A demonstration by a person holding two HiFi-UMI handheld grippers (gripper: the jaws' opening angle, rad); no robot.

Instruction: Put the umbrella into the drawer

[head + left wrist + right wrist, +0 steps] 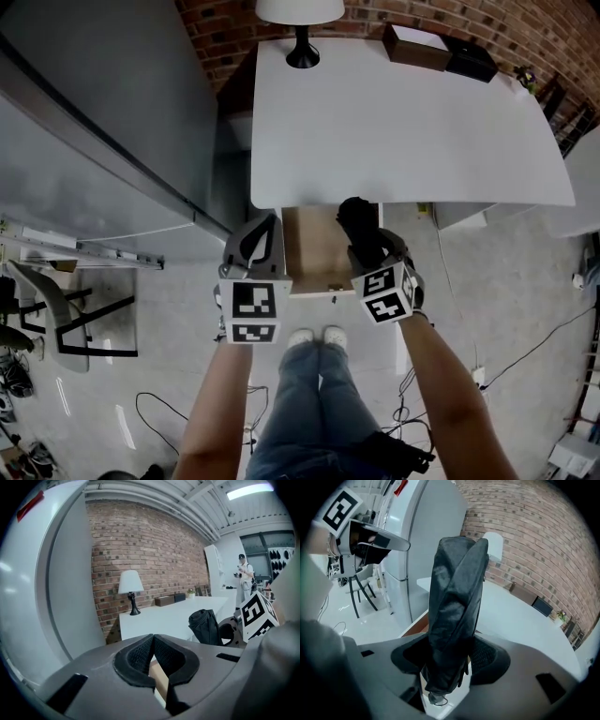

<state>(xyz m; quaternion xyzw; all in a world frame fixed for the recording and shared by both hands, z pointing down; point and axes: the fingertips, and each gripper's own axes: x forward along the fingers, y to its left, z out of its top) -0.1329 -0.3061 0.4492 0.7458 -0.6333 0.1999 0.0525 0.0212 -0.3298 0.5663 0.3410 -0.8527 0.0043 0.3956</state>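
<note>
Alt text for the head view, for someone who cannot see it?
Seen from above, the right gripper holds a folded black umbrella over an open wooden drawer pulled out from under a white table. The left gripper, jaws together, sits at the drawer's left edge; the person's legs and shoes show below.

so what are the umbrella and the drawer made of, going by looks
Umbrella: black woven cloth, probably nylon or polyester, going by its soft creased folds and faint sheen.
Drawer: brown matte inside with a pale front edge, likely wood or laminated board. No grain shows to settle which.
</note>
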